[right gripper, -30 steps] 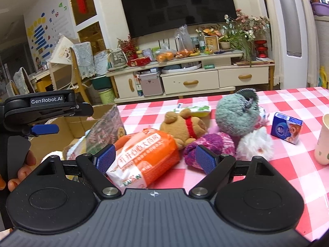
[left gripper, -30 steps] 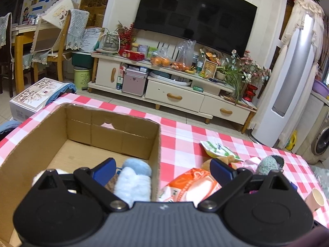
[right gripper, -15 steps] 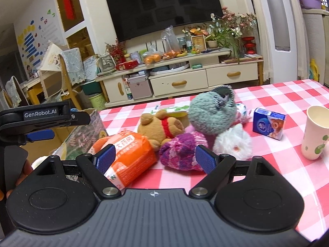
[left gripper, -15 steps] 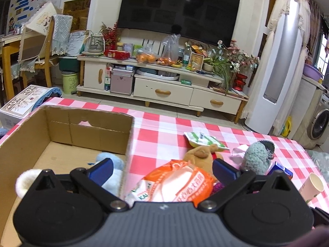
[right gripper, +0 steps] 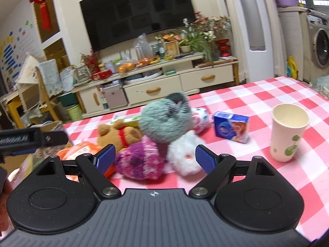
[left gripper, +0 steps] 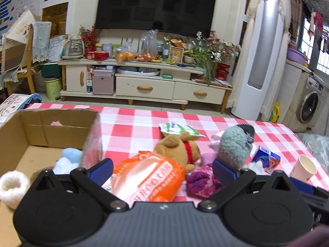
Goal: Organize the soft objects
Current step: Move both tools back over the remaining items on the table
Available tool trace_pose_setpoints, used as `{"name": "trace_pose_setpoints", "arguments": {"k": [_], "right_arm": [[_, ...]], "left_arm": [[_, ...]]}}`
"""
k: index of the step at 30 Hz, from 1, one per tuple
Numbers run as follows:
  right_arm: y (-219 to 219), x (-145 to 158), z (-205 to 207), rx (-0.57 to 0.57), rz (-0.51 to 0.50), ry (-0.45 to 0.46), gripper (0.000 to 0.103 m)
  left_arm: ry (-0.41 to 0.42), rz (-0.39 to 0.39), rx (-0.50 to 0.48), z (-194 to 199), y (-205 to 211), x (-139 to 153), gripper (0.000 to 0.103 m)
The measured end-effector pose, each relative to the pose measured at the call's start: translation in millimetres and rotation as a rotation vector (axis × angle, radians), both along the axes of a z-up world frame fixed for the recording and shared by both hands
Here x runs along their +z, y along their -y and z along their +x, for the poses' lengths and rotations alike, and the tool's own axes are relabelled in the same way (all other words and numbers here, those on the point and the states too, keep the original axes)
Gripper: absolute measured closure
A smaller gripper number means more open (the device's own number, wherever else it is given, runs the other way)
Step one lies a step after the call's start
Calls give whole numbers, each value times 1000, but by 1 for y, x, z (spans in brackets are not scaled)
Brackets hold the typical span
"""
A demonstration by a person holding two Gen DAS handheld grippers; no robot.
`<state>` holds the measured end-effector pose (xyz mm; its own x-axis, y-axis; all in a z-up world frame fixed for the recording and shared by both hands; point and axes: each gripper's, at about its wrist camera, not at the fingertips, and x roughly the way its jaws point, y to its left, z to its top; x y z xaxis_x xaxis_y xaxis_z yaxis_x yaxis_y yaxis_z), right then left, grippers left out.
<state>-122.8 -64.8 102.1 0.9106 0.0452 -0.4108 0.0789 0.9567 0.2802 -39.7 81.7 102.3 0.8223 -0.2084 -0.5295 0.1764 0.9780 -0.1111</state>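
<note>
Both grippers are swinging rightward since a second ago — the cardboard box point(left gripper: 43, 135) is sliding toward the left edge of the left view, and the paper cup point(right gripper: 289, 132) is now showing whole in the right view.

Left gripper point(left gripper: 162, 168): fingers spread wide, holding nothing. Between them an orange packet point(left gripper: 148, 179) is lying on the checked table point(left gripper: 133, 127), with a magenta knitted piece point(left gripper: 202, 184) just inside the right finger. Beyond the packet a brown plush bear point(left gripper: 178, 148) is lying, its head against a green-and-white pouch point(left gripper: 178, 129). A grey-green fuzzy toy point(left gripper: 235, 146) is sitting just past the right fingertip. Left of the left finger, inside the box, a pale blue fluffy item point(left gripper: 67, 159) and a white fluffy one point(left gripper: 13, 184) are resting on the box floor.

Right gripper point(right gripper: 155, 158): fingers likewise spread, nothing pinched. Between them the magenta knitted piece point(right gripper: 140, 162) and a white fluffy item point(right gripper: 185, 157) are lying side by side, touching; the grey-green toy point(right gripper: 166, 120) is sitting beyond them, the bear point(right gripper: 118, 134) off toward the left finger. Right of the right finger — a blue carton point(right gripper: 231, 126), then the cup, both upright on the table point(right gripper: 257, 100). The left gripper's body is showing at the far left edge, motion-blurred.
</note>
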Motion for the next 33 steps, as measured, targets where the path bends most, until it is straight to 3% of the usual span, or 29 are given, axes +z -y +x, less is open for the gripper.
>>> {"name": "trace_pose_setpoints", "arguments": {"k": [14,24,33], "right_arm": [[26,-24,22,-159,-32,-15,0],[39,-32,49,-194,-30,-32,0],[54,-36,61,-200,-20,-43,0]], "left_arm": [[-3,50,-101,-3,44,-15,1],[-32,81,-165,1,74,-30,1],[-67,62,-208,7,90,-44,1]]}}
